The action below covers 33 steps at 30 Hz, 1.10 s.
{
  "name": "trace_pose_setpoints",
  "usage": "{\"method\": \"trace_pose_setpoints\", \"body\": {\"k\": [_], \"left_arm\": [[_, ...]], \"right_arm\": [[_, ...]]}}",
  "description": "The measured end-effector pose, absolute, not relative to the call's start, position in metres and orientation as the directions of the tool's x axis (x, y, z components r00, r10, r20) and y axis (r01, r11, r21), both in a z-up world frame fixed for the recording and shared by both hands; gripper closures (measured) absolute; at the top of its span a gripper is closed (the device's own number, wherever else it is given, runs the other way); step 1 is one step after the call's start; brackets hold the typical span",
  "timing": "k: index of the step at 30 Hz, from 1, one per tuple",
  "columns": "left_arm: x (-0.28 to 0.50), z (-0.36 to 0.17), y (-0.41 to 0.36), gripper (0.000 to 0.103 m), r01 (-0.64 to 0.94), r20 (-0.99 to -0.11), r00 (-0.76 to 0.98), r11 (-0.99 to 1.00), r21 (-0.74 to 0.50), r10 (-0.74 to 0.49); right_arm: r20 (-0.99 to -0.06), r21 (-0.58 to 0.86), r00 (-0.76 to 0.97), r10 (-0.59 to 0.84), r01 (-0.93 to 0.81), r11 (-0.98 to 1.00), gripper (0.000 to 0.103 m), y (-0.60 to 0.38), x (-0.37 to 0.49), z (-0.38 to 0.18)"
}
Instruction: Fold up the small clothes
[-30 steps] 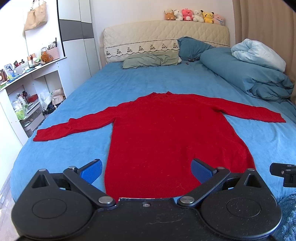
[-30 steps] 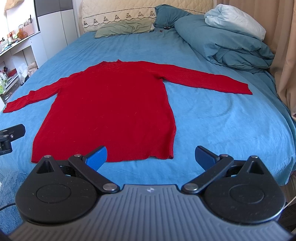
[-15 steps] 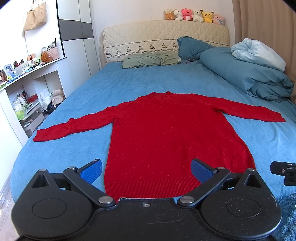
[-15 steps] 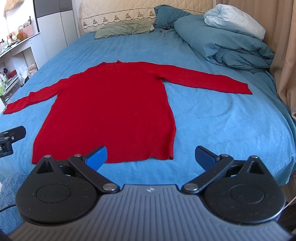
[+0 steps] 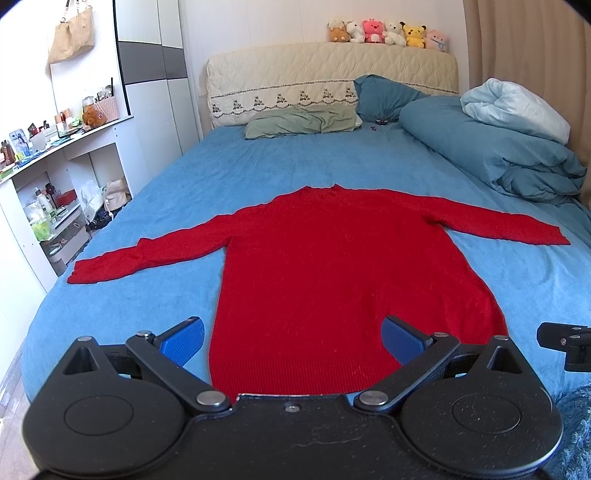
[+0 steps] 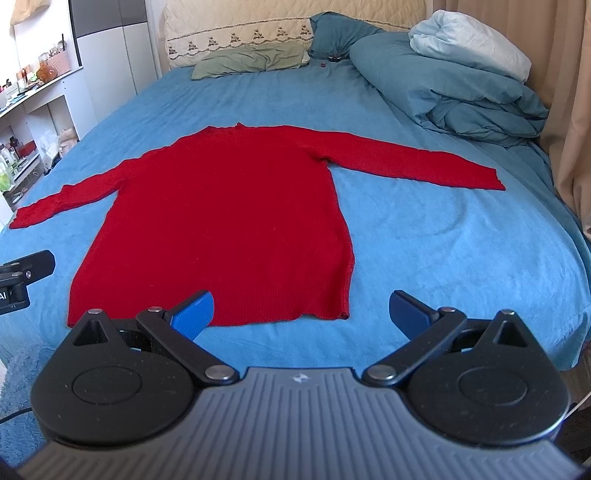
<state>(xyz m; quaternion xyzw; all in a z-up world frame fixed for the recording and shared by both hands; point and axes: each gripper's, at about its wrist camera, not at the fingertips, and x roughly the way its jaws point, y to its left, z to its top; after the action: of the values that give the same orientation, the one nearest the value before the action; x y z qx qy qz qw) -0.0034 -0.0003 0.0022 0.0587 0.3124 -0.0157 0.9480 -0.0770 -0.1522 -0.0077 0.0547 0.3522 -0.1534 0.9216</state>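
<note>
Left wrist view first, from its left edge: white shelves (image 5: 55,177) crowded with bottles and small items stand beside the bed (image 5: 155,206), which is covered in a blue sheet. My red sweater (image 5: 332,273) lies flat on that sheet, neck toward the headboard (image 5: 325,81), both sleeves stretched straight out to the sides, hem nearest me. My left gripper (image 5: 291,339) is spread wide with nothing between its blue pads (image 5: 183,339); it sits low at the hem end, its left pad over bare sheet just off the hem's left corner, its right pad over the red knit. Whether it touches the fabric I cannot tell. Behind the sweater a green pillow (image 5: 299,123) and a dark blue pillow (image 5: 384,98) rest against the headboard, with a row of plush toys (image 5: 388,31) on top. A heaped blue duvet (image 5: 491,155) fills the right side, well apart from the sleeve.

Right wrist view, left to right: the sweater (image 6: 229,221) again lies flat in the middle of the bed (image 6: 443,236). My right gripper (image 6: 301,314) is also wide apart and empty, its left pad over the hem, its right pad over blue sheet beyond the hem's right corner. The duvet (image 6: 450,88) is piled at the far right, next to a beige curtain (image 6: 569,92).
</note>
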Motion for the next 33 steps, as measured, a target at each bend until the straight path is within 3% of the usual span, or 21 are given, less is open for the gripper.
{"method": "trace_pose_setpoints", "body": {"k": [25, 33], "left_arm": [[-0.003, 0.005, -0.001, 0.000, 0.060, -0.595, 0.804, 0.993, 0.104, 0.014], [0.033, 0.050, -0.009, 0.000, 0.095, -0.538, 0.843, 0.988, 0.121, -0.016]], "right_arm": [[-0.661, -0.001, 0.712, -0.237, 0.315, 0.949, 0.000, -0.149, -0.074, -0.005], [-0.619, 0.060, 0.741, -0.260, 0.375, 0.925, 0.000, -0.185, -0.055, 0.028]]}}
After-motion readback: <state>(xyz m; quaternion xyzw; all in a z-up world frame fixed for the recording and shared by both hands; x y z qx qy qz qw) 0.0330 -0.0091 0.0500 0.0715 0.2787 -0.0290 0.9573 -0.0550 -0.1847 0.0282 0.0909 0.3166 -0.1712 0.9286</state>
